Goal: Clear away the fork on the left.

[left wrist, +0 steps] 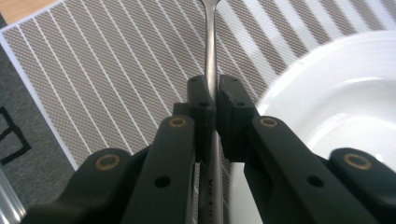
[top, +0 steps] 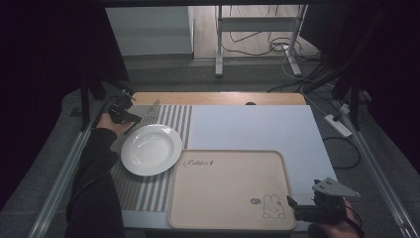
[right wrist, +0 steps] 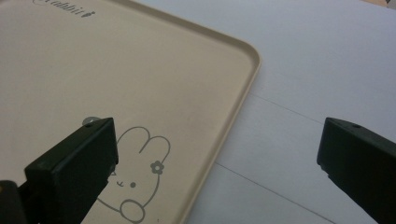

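Note:
My left gripper (top: pixel 124 115) is at the table's far left, over the striped placemat (top: pixel 148 191), just beyond the white plate (top: pixel 151 148). It is shut on the thin handle of a metal utensil (left wrist: pixel 211 46), which runs straight out between the jaws. The utensil's (top: pixel 151 106) far end points toward the table's back edge and is too small to identify. My left gripper (left wrist: pixel 215 93) has the plate's rim (left wrist: pixel 336 107) right beside it. My right gripper (top: pixel 317 208) hovers at the near right corner of the beige tray (top: pixel 230 191). It (right wrist: pixel 217 140) stands wide open with nothing between the jaws.
The beige tray (right wrist: pixel 140 70) carries a rabbit drawing (right wrist: pixel 135 177) near its corner. A white mat (top: pixel 252 129) covers the table to the right of the placemat (left wrist: pixel 116 70). A power strip (top: pixel 338 125) and cables lie on the floor to the right.

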Action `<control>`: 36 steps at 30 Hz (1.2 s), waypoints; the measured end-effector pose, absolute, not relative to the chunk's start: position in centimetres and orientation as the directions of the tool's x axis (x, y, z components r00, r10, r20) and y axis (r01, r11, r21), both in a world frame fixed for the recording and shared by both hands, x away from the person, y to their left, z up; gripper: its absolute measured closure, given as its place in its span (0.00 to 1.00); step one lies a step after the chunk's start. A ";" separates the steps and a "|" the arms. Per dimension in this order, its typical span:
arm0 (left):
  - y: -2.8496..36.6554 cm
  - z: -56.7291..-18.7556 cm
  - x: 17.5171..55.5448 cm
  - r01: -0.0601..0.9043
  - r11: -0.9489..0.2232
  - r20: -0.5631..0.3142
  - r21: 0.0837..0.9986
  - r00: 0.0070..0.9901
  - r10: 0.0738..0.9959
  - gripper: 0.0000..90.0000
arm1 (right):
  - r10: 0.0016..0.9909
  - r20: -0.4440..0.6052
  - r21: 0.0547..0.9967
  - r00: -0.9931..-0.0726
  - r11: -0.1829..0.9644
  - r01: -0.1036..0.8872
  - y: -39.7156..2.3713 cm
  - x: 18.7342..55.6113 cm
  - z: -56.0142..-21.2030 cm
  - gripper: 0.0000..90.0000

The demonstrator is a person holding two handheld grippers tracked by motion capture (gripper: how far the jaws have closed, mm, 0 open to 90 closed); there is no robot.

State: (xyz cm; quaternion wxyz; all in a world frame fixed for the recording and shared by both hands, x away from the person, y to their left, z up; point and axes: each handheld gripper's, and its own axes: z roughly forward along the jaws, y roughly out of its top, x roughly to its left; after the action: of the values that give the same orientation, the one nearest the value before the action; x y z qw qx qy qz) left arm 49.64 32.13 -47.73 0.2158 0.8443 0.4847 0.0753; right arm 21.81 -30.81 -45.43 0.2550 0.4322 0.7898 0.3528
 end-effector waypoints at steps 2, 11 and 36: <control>32.1 -47.6 49.4 0.787 -0.432 -0.092 0.440 0.518 0.850 0.93 | 0.863 -0.098 0.778 -0.495 0.377 0.503 -30.8 21.8 -45.4 0.00; 30.4 -46.5 47.5 0.756 -0.469 -0.100 0.457 0.567 0.817 0.93 | 0.866 -0.098 0.781 -0.491 0.373 0.501 -30.8 21.8 -45.4 0.00; 25.5 -47.1 41.9 0.702 -0.519 -0.143 0.488 0.651 0.745 0.93 | 0.865 -0.099 0.781 -0.491 0.374 0.500 -30.8 21.8 -45.4 0.00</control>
State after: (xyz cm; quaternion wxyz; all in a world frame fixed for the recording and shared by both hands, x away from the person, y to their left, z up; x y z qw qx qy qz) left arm 41.85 25.53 -47.08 0.2602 0.8706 0.4156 0.0418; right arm 21.80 -30.80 -45.43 0.2577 0.4334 0.7877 0.3540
